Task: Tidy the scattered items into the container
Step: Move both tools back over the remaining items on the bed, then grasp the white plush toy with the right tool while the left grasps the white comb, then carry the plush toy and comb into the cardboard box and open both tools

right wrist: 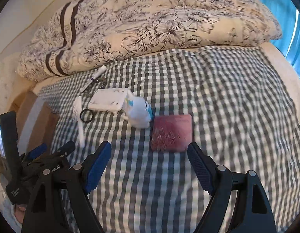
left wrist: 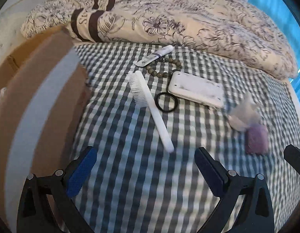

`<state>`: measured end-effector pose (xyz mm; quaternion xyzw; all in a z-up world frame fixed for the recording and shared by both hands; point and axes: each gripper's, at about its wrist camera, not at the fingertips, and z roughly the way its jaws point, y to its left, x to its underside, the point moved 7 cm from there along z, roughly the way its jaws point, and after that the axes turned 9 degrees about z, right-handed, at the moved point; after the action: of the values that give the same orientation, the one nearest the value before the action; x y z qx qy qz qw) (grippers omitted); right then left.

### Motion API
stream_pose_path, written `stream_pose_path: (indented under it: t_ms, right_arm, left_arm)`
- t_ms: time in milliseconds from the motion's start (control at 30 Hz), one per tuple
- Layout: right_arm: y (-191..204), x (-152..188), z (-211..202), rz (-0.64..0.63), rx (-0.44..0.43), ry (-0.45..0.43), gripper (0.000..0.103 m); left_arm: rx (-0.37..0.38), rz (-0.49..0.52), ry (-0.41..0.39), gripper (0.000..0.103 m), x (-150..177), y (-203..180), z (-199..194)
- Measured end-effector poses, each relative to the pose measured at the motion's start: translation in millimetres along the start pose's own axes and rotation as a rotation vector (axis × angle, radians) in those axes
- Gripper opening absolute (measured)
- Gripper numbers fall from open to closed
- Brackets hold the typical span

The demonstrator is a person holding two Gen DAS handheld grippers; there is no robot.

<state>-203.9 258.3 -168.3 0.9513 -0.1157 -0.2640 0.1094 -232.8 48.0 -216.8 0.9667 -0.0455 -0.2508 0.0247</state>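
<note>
Blue-padded, both hand-held grippers gape wide and hold nothing: left hand-held gripper (left wrist: 145,169), right hand-held gripper (right wrist: 150,164). Beyond, on the gingham bed (right wrist: 227,116), lie a maroon pouch (right wrist: 172,133), white comb (left wrist: 150,106), black hair tie (left wrist: 167,102) and bead bracelet (left wrist: 165,69); a cardboard box (left wrist: 39,101) stands left.

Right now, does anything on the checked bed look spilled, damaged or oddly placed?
Nothing looks spilled or broken. The white plastic comb, black hair tie, white rectangular case, green bead bracelet, small white tube and maroon pouch simply lie loose on the checked sheet, outside the cardboard box. Both grippers are open and empty.
</note>
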Motion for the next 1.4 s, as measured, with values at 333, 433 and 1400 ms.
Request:
stream_pose_path:
  t_ms: [333,433,1400]
  right_arm:
    - [22.3,-37.0,76.8,-0.064,0.063,0.022,0.08]
    - [20.3,-35.8,95.7,-0.047,0.064,0.063,0.047]
    - [-6.0,7.6,-12.8,0.059,-0.021,-0.003,0.044]
  left_arm:
    - [0.017,-0.019,0.056,0.103,-9.1,-5.6,61.7]
    - [0.005,0.014,0.06,0.102,-10.6,-8.9,64.1]
    - [0.092,0.035,-0.016,0.012,7.1,10.3,-48.0]
